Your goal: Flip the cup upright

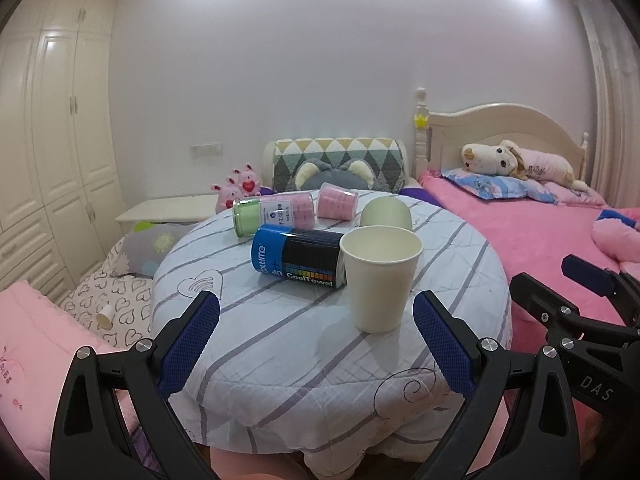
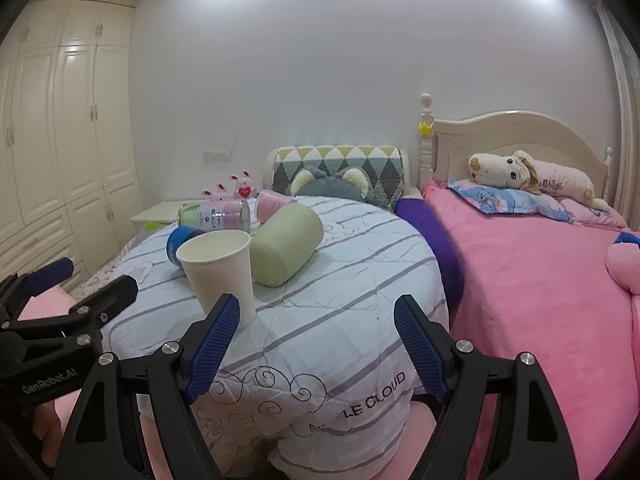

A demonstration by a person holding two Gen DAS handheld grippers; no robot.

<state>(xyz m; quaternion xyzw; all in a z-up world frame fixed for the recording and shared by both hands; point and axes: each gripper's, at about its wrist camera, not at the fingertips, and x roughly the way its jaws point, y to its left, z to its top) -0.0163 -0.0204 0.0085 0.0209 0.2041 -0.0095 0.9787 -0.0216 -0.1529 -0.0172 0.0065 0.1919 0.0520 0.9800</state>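
A white paper cup (image 1: 378, 278) stands upright, mouth up, on a round table with a striped white cloth (image 1: 280, 360). It also shows in the right wrist view (image 2: 220, 272). My left gripper (image 1: 316, 344) is open and empty, just short of the cup and a little to its left. My right gripper (image 2: 316, 348) is open and empty, to the right of the cup; its left pad (image 2: 212, 344) is in front of the cup's base. The right gripper also shows at the right of the left wrist view (image 1: 560, 292).
Behind the cup lie a blue and black CoolTowel can (image 1: 298, 258), a green and pink canister (image 1: 274, 212), a pink roll (image 1: 336, 200) and a pale green roll (image 2: 286, 244). A pink bed (image 2: 540, 280) is right, wardrobes (image 1: 48, 152) left.
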